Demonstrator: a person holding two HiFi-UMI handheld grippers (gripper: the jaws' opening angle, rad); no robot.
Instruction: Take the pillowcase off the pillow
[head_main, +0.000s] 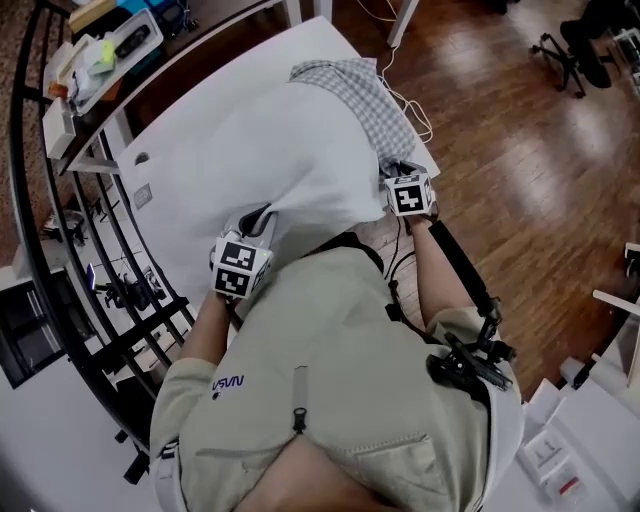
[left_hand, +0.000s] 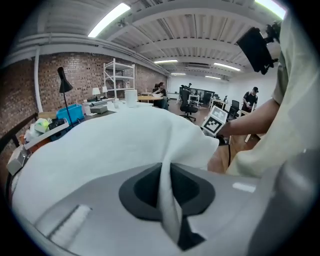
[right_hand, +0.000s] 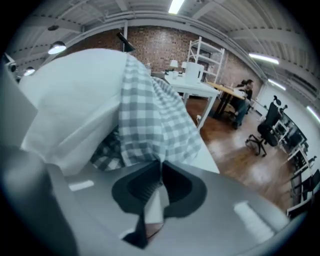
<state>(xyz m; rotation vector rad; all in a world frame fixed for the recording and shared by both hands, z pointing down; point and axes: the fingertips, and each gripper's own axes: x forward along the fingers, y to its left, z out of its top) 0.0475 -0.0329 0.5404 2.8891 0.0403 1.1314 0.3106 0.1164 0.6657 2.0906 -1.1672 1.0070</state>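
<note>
Head view: left gripper (head_main: 262, 218) clamps pillow (head_main: 270, 150), right gripper (head_main: 392, 172) pillowcase (head_main: 360, 85), over white table (head_main: 180, 140), wood floor (head_main: 500, 130).

White tabletop (head_main: 190, 105) on brown wood floor (head_main: 520, 160). Brick wall (left_hand: 85, 75) and white shelf rack (left_hand: 119, 79) beyond tabletop. Black office chair (head_main: 566, 52) well off to its right. Ceiling strip lights (left_hand: 109, 19) lit.

the pillow (head_main: 270, 150) lies on the table (head_main: 310, 45), with the pillowcase (head_main: 365, 85) over its far end and right side. the left gripper (head_main: 260, 218) clamps the pillow's near-left corner, the right gripper (head_main: 392, 170) the pillowcase's near edge.
</note>
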